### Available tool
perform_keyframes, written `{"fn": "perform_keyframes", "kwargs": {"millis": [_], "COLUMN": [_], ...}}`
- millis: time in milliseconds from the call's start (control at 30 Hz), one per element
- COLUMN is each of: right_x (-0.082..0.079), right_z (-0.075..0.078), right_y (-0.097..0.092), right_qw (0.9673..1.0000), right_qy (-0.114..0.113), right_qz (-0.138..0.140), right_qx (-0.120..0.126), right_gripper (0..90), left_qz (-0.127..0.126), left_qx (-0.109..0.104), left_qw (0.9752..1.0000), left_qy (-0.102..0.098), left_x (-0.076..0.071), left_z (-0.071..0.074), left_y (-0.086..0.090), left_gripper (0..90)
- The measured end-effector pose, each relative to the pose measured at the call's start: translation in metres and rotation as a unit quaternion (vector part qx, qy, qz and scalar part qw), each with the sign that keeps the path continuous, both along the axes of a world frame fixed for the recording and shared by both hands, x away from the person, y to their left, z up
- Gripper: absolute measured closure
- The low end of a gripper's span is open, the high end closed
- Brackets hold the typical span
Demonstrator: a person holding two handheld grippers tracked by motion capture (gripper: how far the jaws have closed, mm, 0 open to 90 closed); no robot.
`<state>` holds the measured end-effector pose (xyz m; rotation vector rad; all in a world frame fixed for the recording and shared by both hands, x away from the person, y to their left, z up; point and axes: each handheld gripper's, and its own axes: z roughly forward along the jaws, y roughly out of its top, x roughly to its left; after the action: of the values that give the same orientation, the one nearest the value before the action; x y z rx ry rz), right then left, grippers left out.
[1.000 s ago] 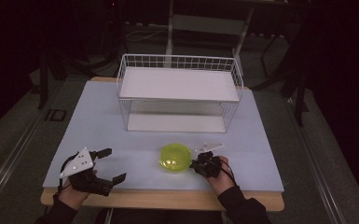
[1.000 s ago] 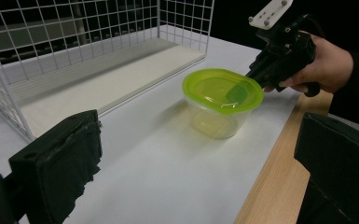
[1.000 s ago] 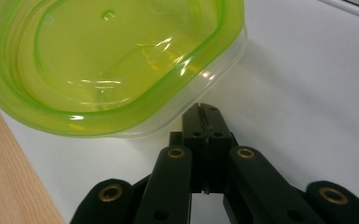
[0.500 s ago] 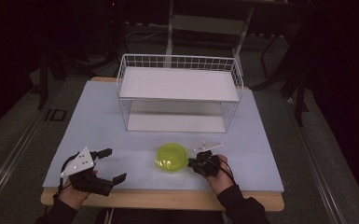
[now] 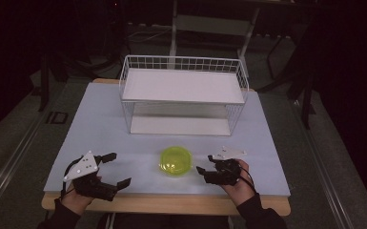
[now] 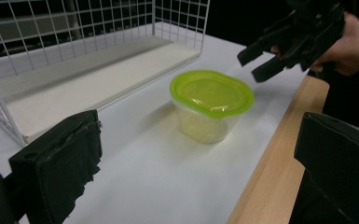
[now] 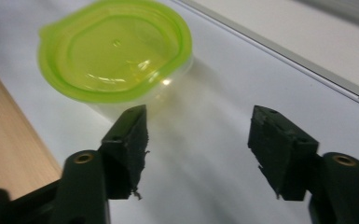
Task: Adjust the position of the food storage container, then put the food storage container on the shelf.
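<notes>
The tub [image 5: 176, 161] with its green lid [image 6: 212, 92] stands on the white table [image 5: 100, 124] near the front edge, in front of the wire rack [image 5: 183, 95], well short of either shelf. The right gripper [image 5: 205, 174] sits just beside the tub, its jaws having just been opening, now apart with nothing between them. The left gripper [image 5: 112, 169] rests well apart from the tub, jaws wide and empty. Judging by this, the tub has been let go on the table, and any move into the rack is not yet done. The left gripper view shows the tub's clear body under the lid; the high view shows the whole rack.
</notes>
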<state>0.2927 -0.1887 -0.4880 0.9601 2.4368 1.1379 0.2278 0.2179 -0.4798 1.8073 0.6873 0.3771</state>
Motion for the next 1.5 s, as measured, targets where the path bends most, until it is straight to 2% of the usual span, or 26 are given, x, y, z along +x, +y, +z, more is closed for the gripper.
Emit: {"fn": "perform_keyframes", "kwargs": {"millis": [67,100,133,167,233,267,300,333,367,500,567,633,700,767,800,833,967,1100,1133,1167,1200,1267,1333,1367,1400,1500], "right_x": [-0.002,-0.004,-0.006,-0.008,-0.013,-0.013,-0.014,-0.018,-0.019,-0.019,-0.016,-0.014,-0.012,-0.011,-0.009,-0.004,0.008,0.018,0.02,0.023,0.025,0.029,0.032,0.033,0.033,0.036], "right_z": [0.003,0.005,0.007,0.01,0.015,0.015,0.017,0.024,0.027,0.039,0.045,0.051,0.056,0.058,0.06,0.062,0.063,0.058,0.056,0.054,0.051,0.047,0.043,0.042,0.041,0.034], "right_y": [0.0,-0.001,-0.002,-0.002,-0.003,-0.003,-0.003,-0.004,-0.004,-0.002,-0.002,-0.002,0.0,0.001,0.002,0.003,0.006,0.014,0.016,0.018,0.02,0.022,0.024,0.025,0.026,0.029], "right_qw": [0.9999,0.9994,0.9991,0.9992,0.9989,0.9989,0.9988,0.9984,0.9979,0.9962,0.9956,0.9945,0.9939,0.9939,0.9949,0.9975,0.9976,0.9967,0.9958,0.9945,0.9947,0.9945,0.9939,0.9936,0.9936,0.9915], "right_qy": [0.001,0.006,0.005,-0.002,-0.01,-0.01,-0.017,-0.024,-0.041,-0.071,-0.071,-0.083,-0.097,-0.097,-0.087,-0.052,0.013,0.042,0.05,0.066,0.066,0.078,0.087,0.091,0.09,0.111], "right_qz": [0.007,0.022,0.026,0.024,0.031,0.031,0.03,0.031,0.03,0.044,0.053,0.056,0.05,0.051,0.049,0.037,0.018,0.007,0.006,0.005,-0.008,-0.013,-0.024,-0.029,-0.036,-0.045], "right_qx": [0.011,0.027,0.033,0.032,0.034,0.034,0.035,0.04,0.041,0.024,0.029,0.032,0.019,0.015,0.018,0.033,0.065,0.07,0.076,0.082,0.078,0.068,0.064,0.062,0.058,0.051], "right_gripper": [22.2,16.9,14.8,14.1,13.1,13.1,13.2,13.9,14.1,16.1,16.3,16.4,16.3,16.3,16.3,16.3,16.6,14.6,14.1,14.1,14.5,16.2,24.5,24.6,27.1,32.9], "left_qz": [-0.005,-0.006,-0.008,-0.013,-0.026,-0.026,-0.036,-0.045,-0.045,-0.039,-0.034,-0.032,-0.034,-0.035,-0.031,-0.024,-0.015,0.012,0.017,0.015,0.018,0.024,0.04,0.043,0.042,0.05], "left_qx": [0.007,0.01,0.015,0.011,0.007,0.007,-0.004,-0.004,0.002,0.004,-0.007,-0.018,-0.014,-0.01,-0.01,-0.007,-0.012,0.002,-0.001,-0.005,-0.01,-0.014,-0.012,-0.017,-0.026,-0.022], "left_qw": [1.0,0.9999,0.9999,0.9998,0.9995,0.9995,0.9986,0.9975,0.9968,0.9959,0.996,0.9952,0.9941,0.9936,0.9933,0.9932,0.9888,0.9854,0.984,0.9814,0.979,0.9756,0.9728,0.9705,0.9687,0.9649], "left_qy": [0.001,0.001,-0.001,0.004,0.018,0.018,0.037,0.054,0.066,0.081,0.083,0.091,0.102,0.107,0.111,0.114,0.148,0.17,0.177,0.191,0.203,0.218,0.228,0.237,0.243,0.257], "left_x": [0.0,-0.001,-0.001,-0.001,-0.001,-0.001,-0.001,0.0,0.001,0.006,0.011,0.017,0.024,0.028,0.034,0.036,0.047,0.055,0.056,0.059,0.062,0.066,0.069,0.07,0.071,0.074], "left_z": [0.001,0.001,0.002,0.003,0.006,0.006,0.01,0.013,0.015,0.025,0.03,0.036,0.042,0.045,0.05,0.052,0.048,0.038,0.035,0.032,0.03,0.026,0.023,0.021,0.019,0.013], "left_y": [-0.003,-0.004,-0.007,-0.01,-0.015,-0.015,-0.022,-0.026,-0.03,-0.042,-0.048,-0.054,-0.061,-0.065,-0.072,-0.076,-0.09,-0.099,-0.1,-0.1,-0.1,-0.101,-0.101,-0.1,-0.099,-0.099], "left_gripper": [1.7,1.8,1.7,1.7,1.8,1.7,1.7,1.7,1.7,1.7,1.7,1.7,1.7,1.7,1.7,1.7,1.8,1.7,1.8,2.7,4.9,7.4,10.4,15.8,15.8,20.7]}}
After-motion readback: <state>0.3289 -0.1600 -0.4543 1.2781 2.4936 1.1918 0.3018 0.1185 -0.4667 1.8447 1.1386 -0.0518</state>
